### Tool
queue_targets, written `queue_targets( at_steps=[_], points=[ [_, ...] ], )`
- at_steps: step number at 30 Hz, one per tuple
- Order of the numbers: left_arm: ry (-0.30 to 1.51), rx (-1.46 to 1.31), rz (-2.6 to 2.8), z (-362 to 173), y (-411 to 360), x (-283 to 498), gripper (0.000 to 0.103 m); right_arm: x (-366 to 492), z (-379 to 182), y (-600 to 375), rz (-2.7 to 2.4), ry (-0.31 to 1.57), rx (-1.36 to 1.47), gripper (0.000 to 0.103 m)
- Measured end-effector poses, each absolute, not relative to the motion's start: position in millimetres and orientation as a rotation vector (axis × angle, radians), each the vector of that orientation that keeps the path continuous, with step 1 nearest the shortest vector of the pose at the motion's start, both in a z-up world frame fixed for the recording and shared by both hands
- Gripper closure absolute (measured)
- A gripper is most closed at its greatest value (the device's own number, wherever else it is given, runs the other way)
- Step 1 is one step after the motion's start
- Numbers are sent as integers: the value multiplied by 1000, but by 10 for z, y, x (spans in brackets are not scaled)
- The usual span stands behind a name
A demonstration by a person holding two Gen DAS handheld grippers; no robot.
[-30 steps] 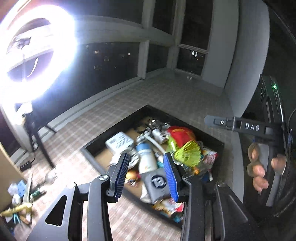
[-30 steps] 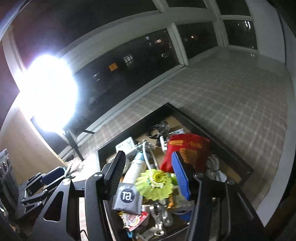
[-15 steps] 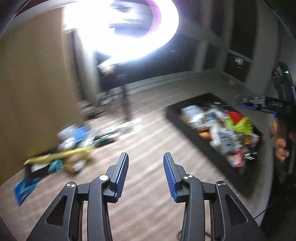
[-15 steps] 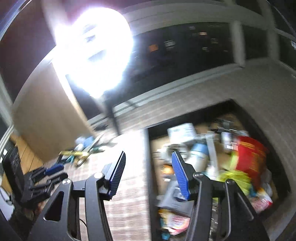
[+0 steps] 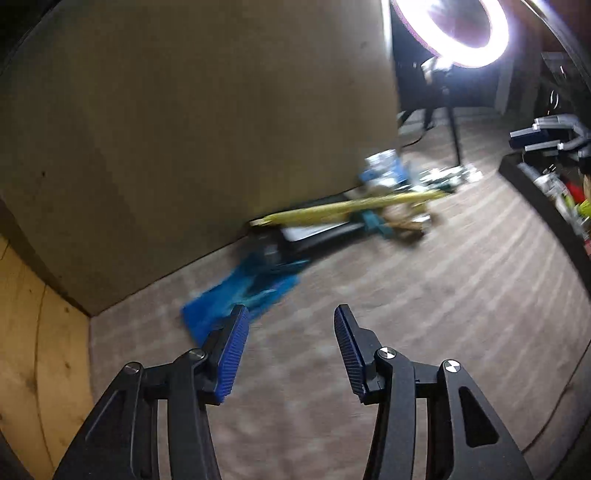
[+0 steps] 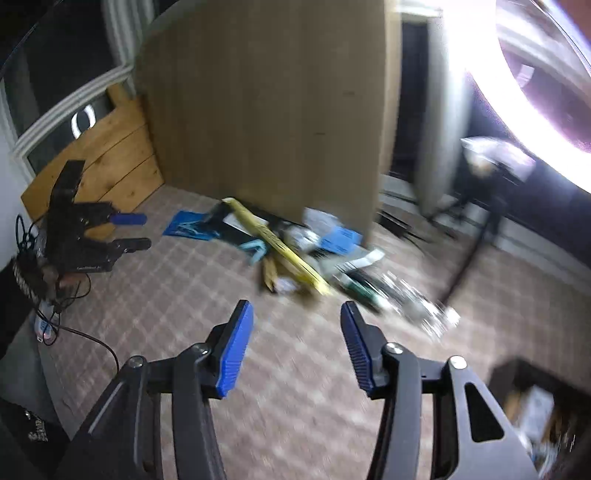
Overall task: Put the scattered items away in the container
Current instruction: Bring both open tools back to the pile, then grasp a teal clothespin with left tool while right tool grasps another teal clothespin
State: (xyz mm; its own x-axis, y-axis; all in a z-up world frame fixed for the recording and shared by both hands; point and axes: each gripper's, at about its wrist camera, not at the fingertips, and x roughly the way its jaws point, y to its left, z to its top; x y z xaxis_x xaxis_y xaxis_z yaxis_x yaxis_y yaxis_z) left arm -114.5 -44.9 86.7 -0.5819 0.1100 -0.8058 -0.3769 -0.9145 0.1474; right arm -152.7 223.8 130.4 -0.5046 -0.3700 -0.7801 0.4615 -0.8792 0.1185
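Note:
Scattered items lie on the checked floor against a brown panel: a flat blue packet (image 5: 240, 291) (image 6: 184, 227), a long yellow stick-like pack (image 5: 351, 210) (image 6: 280, 251) and several blurred smaller things. My left gripper (image 5: 291, 314) hangs over the floor just right of the blue packet, its jaws opening with nothing between them. My right gripper (image 6: 295, 310) is above the floor short of the pile, its jaws closing on nothing. The black container (image 5: 532, 195) (image 6: 517, 373), full of items, shows only at the right edge of each view.
A bright ring light (image 5: 454, 33) on a tripod stand (image 5: 452, 125) is behind the pile. The brown panel (image 5: 184, 129) and a light wooden board (image 6: 110, 162) close off the far side. Cables (image 6: 74, 325) trail on the floor at the left.
Both views have swung away from the filled container to the pile of items by the panel. The left jaws stand wider than before.

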Motion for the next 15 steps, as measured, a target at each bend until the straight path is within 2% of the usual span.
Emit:
queue_targets(
  at_steps=[5,10,15],
  points=[
    [485,-1297,2507,664,-658,-1464,57,-1899,1085,1810,-2259,168,1231,61],
    [511,-1305,2465,474,-694,-1618,57,-2011,820,1489,-2210,79,1286,61],
    [464,-1304,2453,360,-756,-1709,57,-2146,471,1205,-2225,-27,1394,61]
  ],
)
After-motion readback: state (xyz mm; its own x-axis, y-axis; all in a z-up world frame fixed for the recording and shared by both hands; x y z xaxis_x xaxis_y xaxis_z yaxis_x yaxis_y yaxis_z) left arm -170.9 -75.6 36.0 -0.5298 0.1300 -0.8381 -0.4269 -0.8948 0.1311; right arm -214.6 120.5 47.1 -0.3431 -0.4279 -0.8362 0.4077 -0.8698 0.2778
